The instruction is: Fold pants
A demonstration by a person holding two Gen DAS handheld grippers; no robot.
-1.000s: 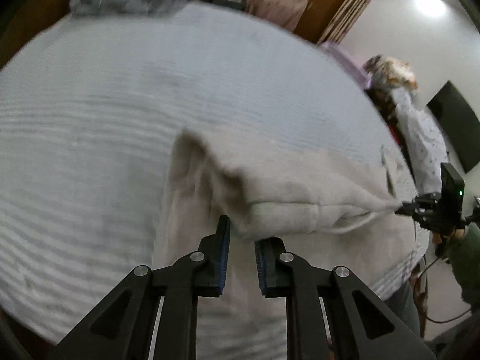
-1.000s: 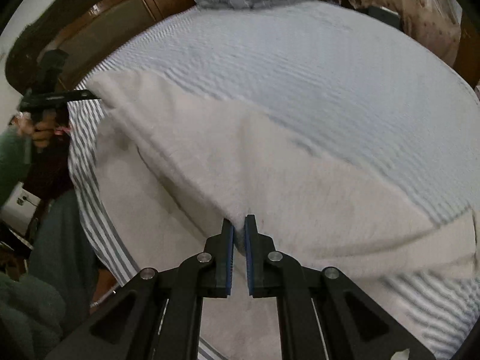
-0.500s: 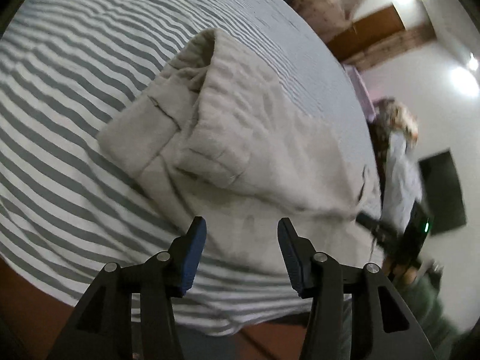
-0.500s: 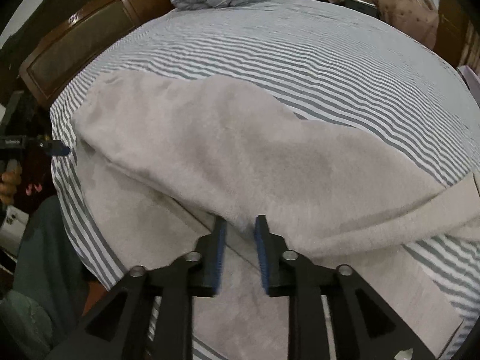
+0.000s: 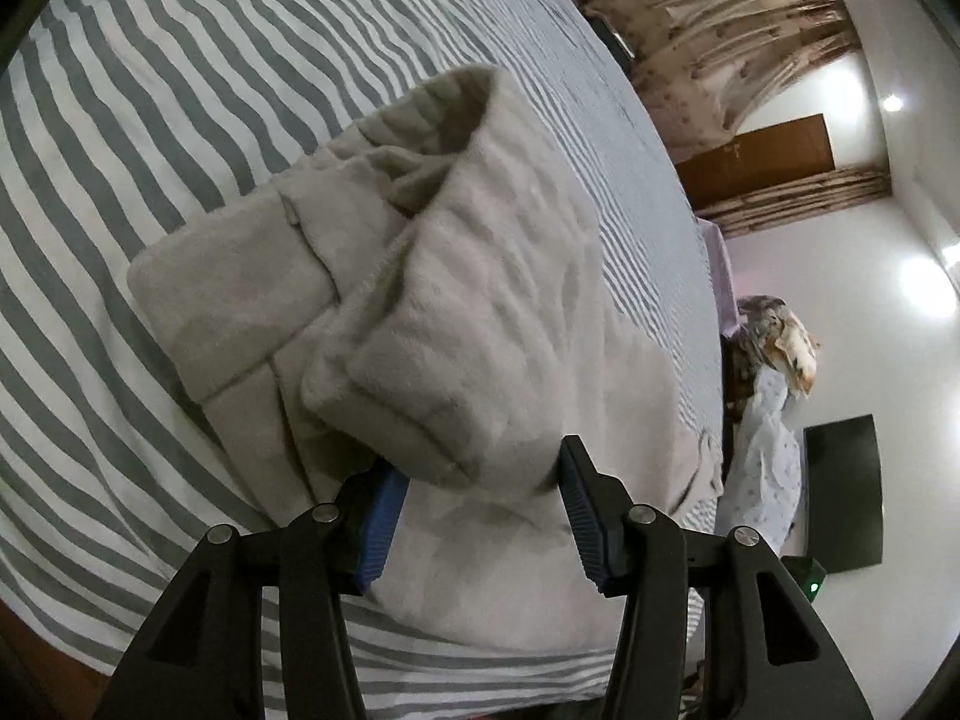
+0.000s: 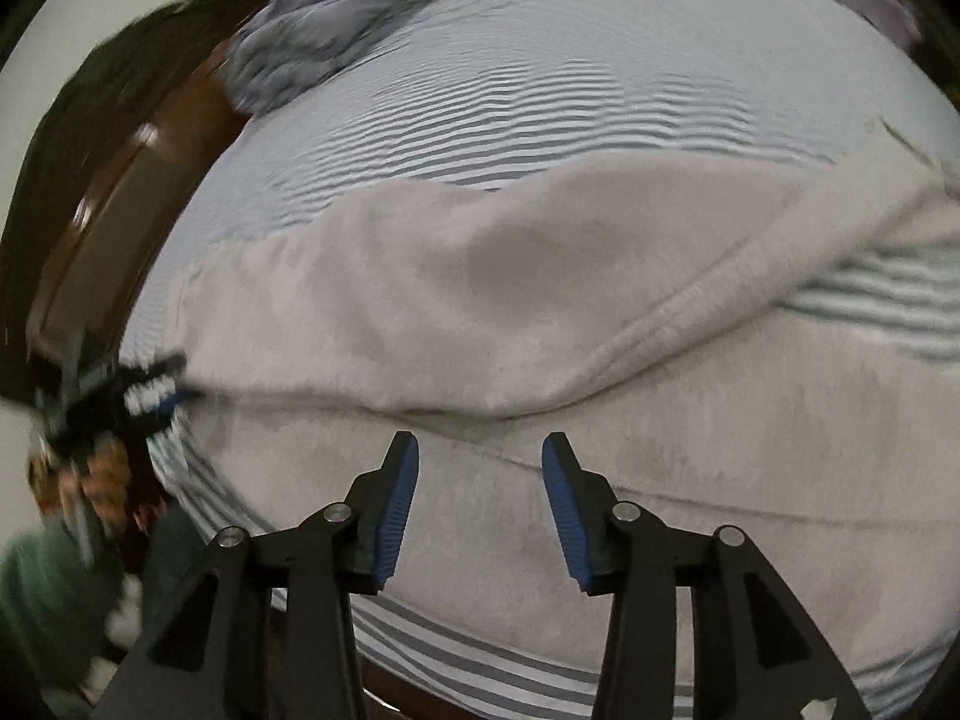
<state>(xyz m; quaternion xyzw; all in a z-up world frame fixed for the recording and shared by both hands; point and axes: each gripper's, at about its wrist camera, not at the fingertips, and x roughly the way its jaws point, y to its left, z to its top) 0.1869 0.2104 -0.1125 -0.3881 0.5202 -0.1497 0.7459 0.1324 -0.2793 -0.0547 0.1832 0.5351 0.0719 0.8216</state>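
Both grippers have spread open since earlier: left gripper (image 5: 480, 507) straddles the pants' (image 5: 468, 300) fold at 12 o'clock; right gripper (image 6: 480, 501) hangs open over flat cloth.

Both views bulge with strong fisheye curving and go black in the corners. The left wrist view is sharp and evenly lit: ceiling spotlights (image 5: 892, 102) glare on the white wall (image 5: 870, 312), and the folded pants (image 5: 480, 324) throw a soft shadow under their near edge. The right wrist view is dimmer and greyer, with motion blur smearing the left claw (image 6: 150, 390) and the bed (image 6: 540, 90) stripes into moiré ripples, though the right claw (image 6: 480, 504) stays crisp
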